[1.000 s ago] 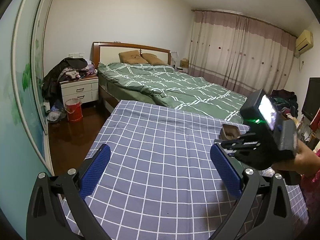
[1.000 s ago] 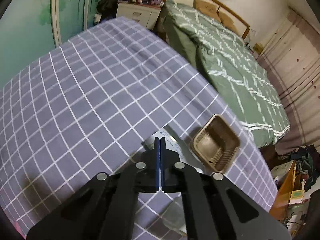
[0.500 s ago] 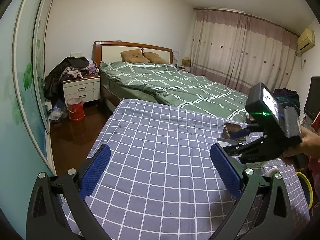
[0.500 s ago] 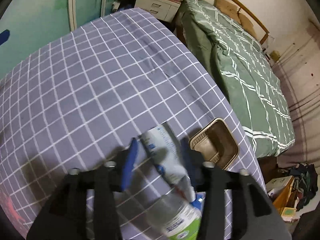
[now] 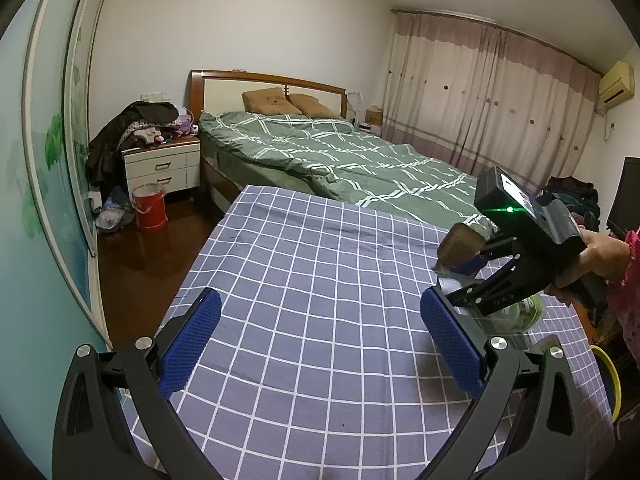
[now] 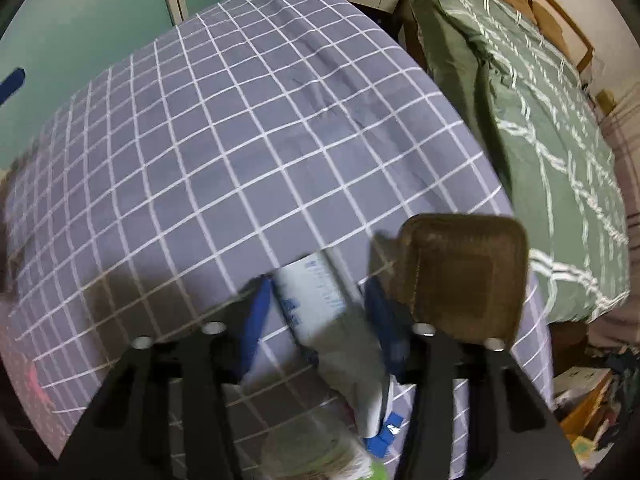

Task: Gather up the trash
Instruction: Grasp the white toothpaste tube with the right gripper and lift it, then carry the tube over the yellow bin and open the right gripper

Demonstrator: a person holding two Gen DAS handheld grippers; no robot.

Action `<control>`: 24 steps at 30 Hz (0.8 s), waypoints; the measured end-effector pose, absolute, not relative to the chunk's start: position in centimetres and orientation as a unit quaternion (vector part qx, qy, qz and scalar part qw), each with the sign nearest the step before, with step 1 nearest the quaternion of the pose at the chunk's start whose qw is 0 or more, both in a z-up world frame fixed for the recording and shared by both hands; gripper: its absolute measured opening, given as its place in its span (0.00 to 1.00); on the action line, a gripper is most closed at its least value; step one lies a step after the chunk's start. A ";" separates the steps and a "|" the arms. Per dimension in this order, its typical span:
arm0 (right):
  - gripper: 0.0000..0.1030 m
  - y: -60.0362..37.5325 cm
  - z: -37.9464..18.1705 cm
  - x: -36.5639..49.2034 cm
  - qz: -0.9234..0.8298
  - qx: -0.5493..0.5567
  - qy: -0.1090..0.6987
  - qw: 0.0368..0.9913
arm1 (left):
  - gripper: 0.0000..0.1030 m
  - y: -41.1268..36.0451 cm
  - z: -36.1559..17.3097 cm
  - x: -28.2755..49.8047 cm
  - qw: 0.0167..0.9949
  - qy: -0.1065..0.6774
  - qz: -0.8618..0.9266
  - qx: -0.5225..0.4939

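A bedroom with a green-quilted bed (image 5: pixel 344 160) and long curtains lies behind a desk (image 5: pixel 320 320) draped in a purple checked cloth. The trash sits at the cloth's right edge: a white wrapper with blue print (image 6: pixel 320 300), a brown plastic tray (image 6: pixel 460 276) just beside it toward the bed, and a clear container with a green label (image 5: pixel 524 312), partly hidden nearer the person.

The right tool (image 6: pixel 320 316) points steeply down over the wrapper. Its jaws have just been narrowing, with the wrapper lying between the blue pads, but a gap shows on each side, so it is released rather than clenched. The tray edge lies close to the outer pad; whether they touch I cannot tell through the blur.

The left tool (image 5: pixel 320 344) hovers over bare cloth, spread wide and holding nothing.

The step in hand looks like picking up the wrapper. To do it well, the pads should settle low enough to catch the flat, limp wrapper without pinching the cloth, stay clear of the tray rim, and close fully before lifting, since thin film slips easily.
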State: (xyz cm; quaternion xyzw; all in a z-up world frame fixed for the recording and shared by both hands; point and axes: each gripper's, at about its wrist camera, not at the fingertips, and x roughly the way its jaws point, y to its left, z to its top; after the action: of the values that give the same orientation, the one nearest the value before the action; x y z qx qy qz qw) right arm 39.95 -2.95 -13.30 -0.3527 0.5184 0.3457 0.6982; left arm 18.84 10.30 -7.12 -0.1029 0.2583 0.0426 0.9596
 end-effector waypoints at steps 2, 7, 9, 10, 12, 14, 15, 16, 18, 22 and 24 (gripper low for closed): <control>0.36 -3.3 -13.1 39.3 0.336 -0.358 0.505 0.710 | 0.95 10.2 -7.1 18.8 0.960 0.258 0.042 -0.103; 0.16 -4.1 -11.1 36.5 0.315 -0.337 0.456 0.761 | 0.95 9.9 -7.2 18.8 0.960 0.259 0.038 -0.099; 0.13 -4.8 -9.3 35.3 0.314 -0.312 0.430 0.787 | 0.95 9.7 -7.2 18.8 0.961 0.259 0.037 -0.094; 0.11 -5.0 -8.6 35.1 0.314 -0.302 0.421 0.796 | 0.95 9.6 -7.2 18.8 0.961 0.258 0.038 -0.091; 0.11 -5.9 -6.6 34.1 0.312 -0.274 0.392 0.821 | 0.95 9.4 -7.1 18.7 0.962 0.255 0.038 -0.087; 0.11 -6.7 -5.0 32.7 0.313 -0.250 0.368 0.839 | 0.95 9.2 -7.1 18.6 0.963 0.252 0.037 -0.084; 0.11 -7.2 -4.0 31.8 0.312 -0.237 0.350 0.851 | 0.95 9.1 -7.1 18.5 0.964 0.252 0.036 -0.082; 0.11 -7.8 -3.1 30.8 0.310 -0.225 0.334 0.861 | 0.95 9.0 -7.1 18.6 0.964 0.251 0.035 -0.081; 0.11 -8.9 -1.6 29.0 0.310 -0.203 0.309 0.876 | 0.95 8.8 -7.2 18.6 0.964 0.252 0.031 -0.079; 0.11 -12.4 0.8 26.3 0.292 -0.163 0.277 0.901 | 0.95 8.2 -7.3 18.6 0.965 0.252 0.023 -0.067; 0.11 -14.5 1.3 24.8 0.269 -0.147 0.270 0.913 | 0.95 7.8 -7.3 18.5 0.966 0.252 0.019 -0.060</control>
State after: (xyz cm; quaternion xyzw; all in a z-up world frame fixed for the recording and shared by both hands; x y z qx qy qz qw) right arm 24.83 -14.53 1.33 -0.1473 0.2700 0.2689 0.9127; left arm 18.52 7.78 -7.33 -0.0597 0.2518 0.0188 0.9657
